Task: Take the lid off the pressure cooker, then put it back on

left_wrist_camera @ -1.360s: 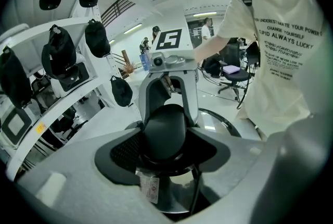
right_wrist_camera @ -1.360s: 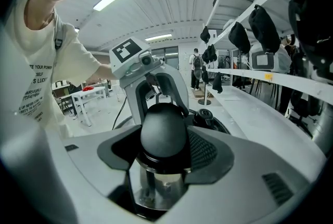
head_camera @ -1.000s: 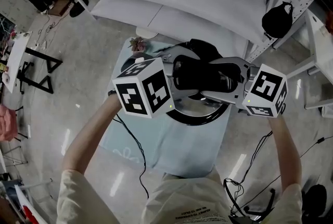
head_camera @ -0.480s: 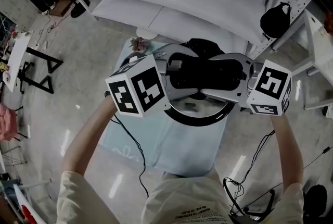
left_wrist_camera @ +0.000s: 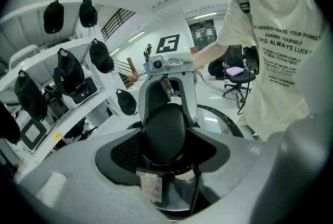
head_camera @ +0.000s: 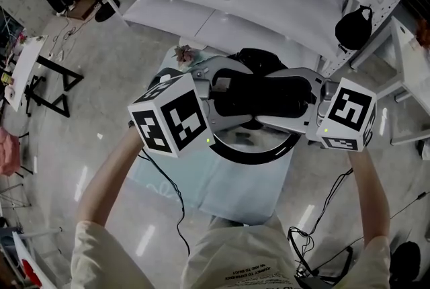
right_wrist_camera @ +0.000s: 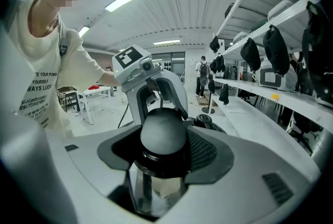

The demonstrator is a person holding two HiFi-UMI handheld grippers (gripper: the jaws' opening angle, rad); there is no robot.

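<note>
Head view: the pressure cooker (head_camera: 259, 154) is recorded as a dark round rim on a pale cloth (head_camera: 228, 190) laid over the surface. Much of it is masked by both tools and their marker cubes. The left tool (head_camera: 227, 105) is clamped on one end of the black lid handle (head_camera: 259, 96) and the right tool (head_camera: 285, 106) on the opposite end, as confirmed in both gripper views. Whether the lid (left_wrist_camera: 174, 198) is seated on the cooker cannot be determined. Behind the cooker a black object (head_camera: 259, 59) and a small flower sprig (head_camera: 181, 52) are noted. Beyond these, white shelves (head_camera: 222, 12) carry dark caps (head_camera: 355, 27). Left of the cooker, a black cable (head_camera: 168, 180) is draped across the cloth.
</note>
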